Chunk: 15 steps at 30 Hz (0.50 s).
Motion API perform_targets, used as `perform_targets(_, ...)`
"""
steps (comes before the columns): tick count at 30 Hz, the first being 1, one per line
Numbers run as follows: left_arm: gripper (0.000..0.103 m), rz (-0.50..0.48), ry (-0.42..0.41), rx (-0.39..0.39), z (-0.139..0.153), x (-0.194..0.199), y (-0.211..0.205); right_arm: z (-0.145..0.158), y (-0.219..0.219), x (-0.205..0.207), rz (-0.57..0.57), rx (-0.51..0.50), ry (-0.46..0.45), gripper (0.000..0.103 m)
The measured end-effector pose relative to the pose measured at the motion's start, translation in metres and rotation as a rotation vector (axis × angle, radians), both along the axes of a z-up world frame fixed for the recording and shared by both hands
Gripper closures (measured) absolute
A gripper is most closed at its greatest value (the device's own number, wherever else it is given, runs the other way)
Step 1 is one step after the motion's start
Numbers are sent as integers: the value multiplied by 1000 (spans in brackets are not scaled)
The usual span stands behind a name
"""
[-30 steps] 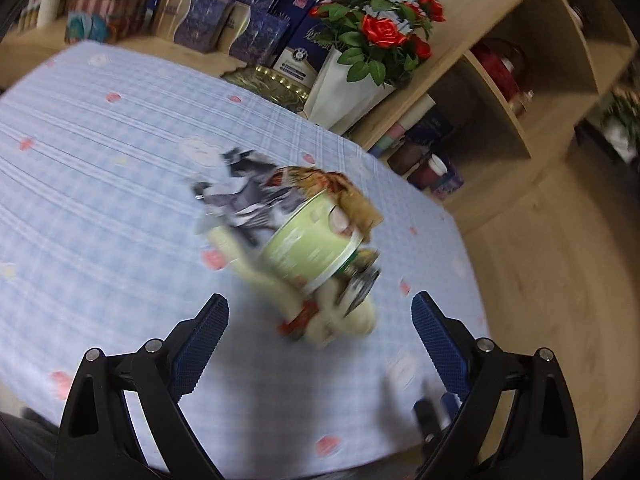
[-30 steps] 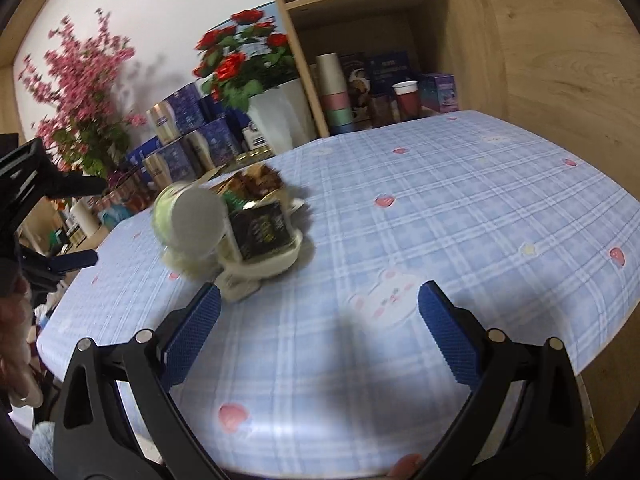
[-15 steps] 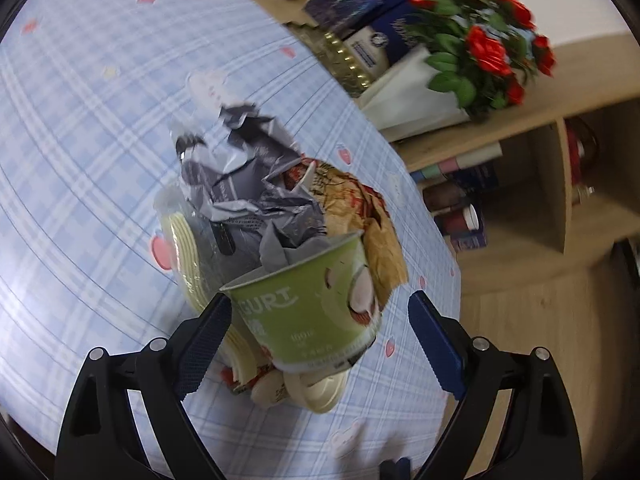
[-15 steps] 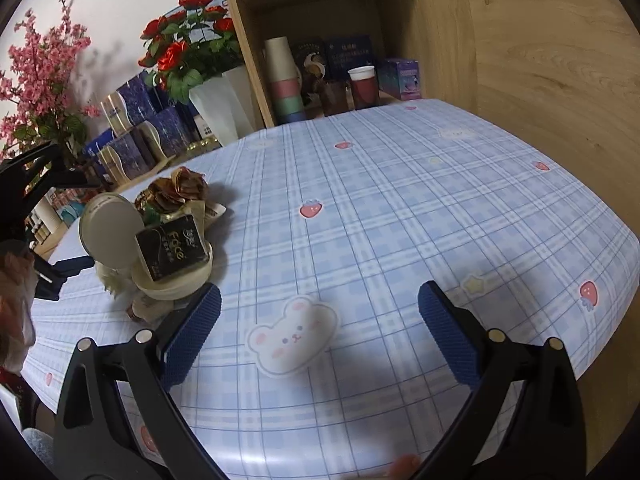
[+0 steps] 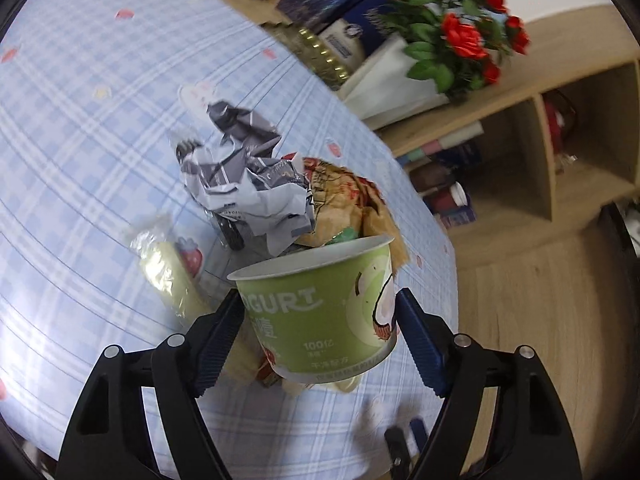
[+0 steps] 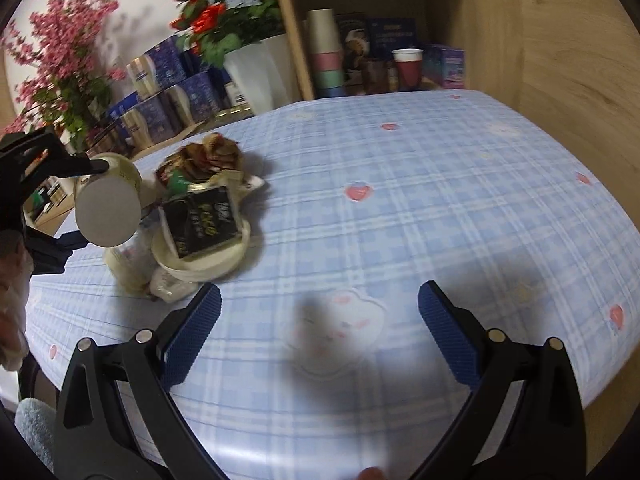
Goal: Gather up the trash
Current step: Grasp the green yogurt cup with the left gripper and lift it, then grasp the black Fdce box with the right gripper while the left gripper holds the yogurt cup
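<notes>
While closing on the green yogurt cup (image 5: 320, 320), not yet sure of a firm hold for the left hand-held gripper (image 5: 318, 298): blue pads (image 5: 220, 332) at both sides of the cup wall, real pressing not to be confirmed. Lying tilted on the trash pile, close to the tabletop (image 6: 440, 180) edge nearest the left hand. Just behind it, crumpled grey paper (image 5: 248, 184) and a brown wrapper (image 5: 344, 196). Farther, beyond the far edge, a white pot of red roses (image 5: 392, 76) and a wooden shelf (image 5: 580, 128). Right hand-held gripper (image 6: 320, 290) released and empty, low over bare tabletop, well apart from the pile.

Possible trouble from here: crushing the thin paper wall by too strong a squeeze; slipping out because of the tilt and the tapered wall; dragging loose paper off the pile when lifting.

Seen only from the right wrist: the cup's round bottom, and a black packet (image 6: 200, 220) standing in a white bowl (image 6: 200, 268) beside it. Seen only from the left wrist: the printed side, the open rim, the grey paper.
</notes>
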State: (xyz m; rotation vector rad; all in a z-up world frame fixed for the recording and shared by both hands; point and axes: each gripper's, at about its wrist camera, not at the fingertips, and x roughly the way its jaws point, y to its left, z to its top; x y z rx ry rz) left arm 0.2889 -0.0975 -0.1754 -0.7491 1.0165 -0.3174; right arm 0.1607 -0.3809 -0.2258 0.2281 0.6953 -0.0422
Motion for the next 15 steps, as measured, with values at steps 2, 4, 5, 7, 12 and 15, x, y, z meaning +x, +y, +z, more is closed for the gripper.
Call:
perform_targets(2,28,-27,-21,6,6,-5,5,3,8,10,40,-10,-4,6)
perform_targets(4,28,-46,-46,9,12,-11,9,6,17,19,86,-16,-9,6)
perform_targets(5,28,-63,-64,18,16,-16,12,9,22,26,118,-17,-14,6)
perform_targets(7,28,-92,-113,56,24,-26,18,13,33,41,184,-26,-19,6)
perform_targets(12,28,-118,-190,131,32,-43,34,13,56,78,328,-96,41,8)
perform_targets(15,28,-118,-221,162,32,-51,46,11,63,93,374,-109,62,17)
